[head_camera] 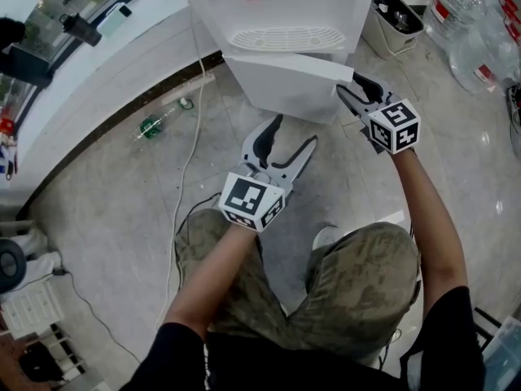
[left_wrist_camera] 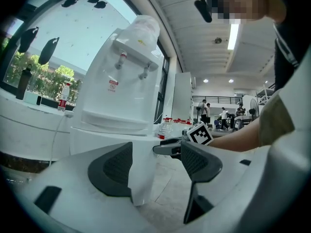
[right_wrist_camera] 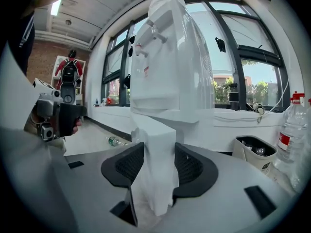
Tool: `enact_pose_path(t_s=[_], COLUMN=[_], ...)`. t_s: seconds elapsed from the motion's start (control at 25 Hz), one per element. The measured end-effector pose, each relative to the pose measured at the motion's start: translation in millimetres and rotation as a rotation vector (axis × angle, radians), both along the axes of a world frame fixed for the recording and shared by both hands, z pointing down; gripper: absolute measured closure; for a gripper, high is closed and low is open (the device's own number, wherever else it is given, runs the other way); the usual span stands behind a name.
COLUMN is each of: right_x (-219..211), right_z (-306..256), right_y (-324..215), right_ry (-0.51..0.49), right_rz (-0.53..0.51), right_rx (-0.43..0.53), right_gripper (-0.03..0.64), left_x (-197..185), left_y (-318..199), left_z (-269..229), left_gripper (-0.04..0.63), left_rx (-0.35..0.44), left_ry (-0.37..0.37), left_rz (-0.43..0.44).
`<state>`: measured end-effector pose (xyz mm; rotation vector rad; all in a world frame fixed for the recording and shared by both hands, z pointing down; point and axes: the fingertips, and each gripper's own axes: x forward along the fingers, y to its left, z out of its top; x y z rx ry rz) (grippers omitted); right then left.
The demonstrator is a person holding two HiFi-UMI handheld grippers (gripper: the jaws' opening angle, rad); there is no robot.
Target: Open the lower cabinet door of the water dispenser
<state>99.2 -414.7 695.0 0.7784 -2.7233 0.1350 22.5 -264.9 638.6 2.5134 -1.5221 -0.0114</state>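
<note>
Right gripper (head_camera: pixel 348 84) pinches free edge of lower cabinet door (head_camera: pixel 285 65), door ajar on water dispenser (head_camera: pixel 277 2); left gripper (head_camera: pixel 295 130) spread, empty

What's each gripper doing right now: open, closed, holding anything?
Left gripper: open, empty.
Right gripper: closed on the edge of the cabinet door.

Water dispenser (head_camera: pixel 277 23): white, with a red label.
Cabinet door (head_camera: pixel 285 65): white.
Left gripper (head_camera: pixel 295 130), right gripper (head_camera: pixel 352 84): white bodies, black pads, black-and-white square-marker cubes.
Trousers (head_camera: pixel 358 283): olive camouflage.
Shirt (head_camera: pixel 175 357): black.
Floor (head_camera: pixel 106 210): grey marbled tile.
Bottle (head_camera: pixel 151 126): green.
</note>
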Motion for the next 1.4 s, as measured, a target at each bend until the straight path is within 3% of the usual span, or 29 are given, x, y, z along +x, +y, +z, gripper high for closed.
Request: enact_pose_path(t_s=[0.52,0.76,1.4], right_x=[-2,-12,-29], right_z=[-1,-3,-2], right_y=[36,59,107], right_ry=[-0.024,0.009,-0.006], right_rz=[0.009,-0.047,-0.076], right_rx=[0.004,0.013,0.017], right_gripper=[0.439,0.445,0.456], left_x=[0,-4,-12], left_y=[18,25,51], left_z=[9,10,19], left_gripper=[0.307,0.307,0.307], left_rx=[-0.018,-0.023,-0.043], left_ry=[0.020,0.034,0.084], left_rz=[0.022,0.014,0.033])
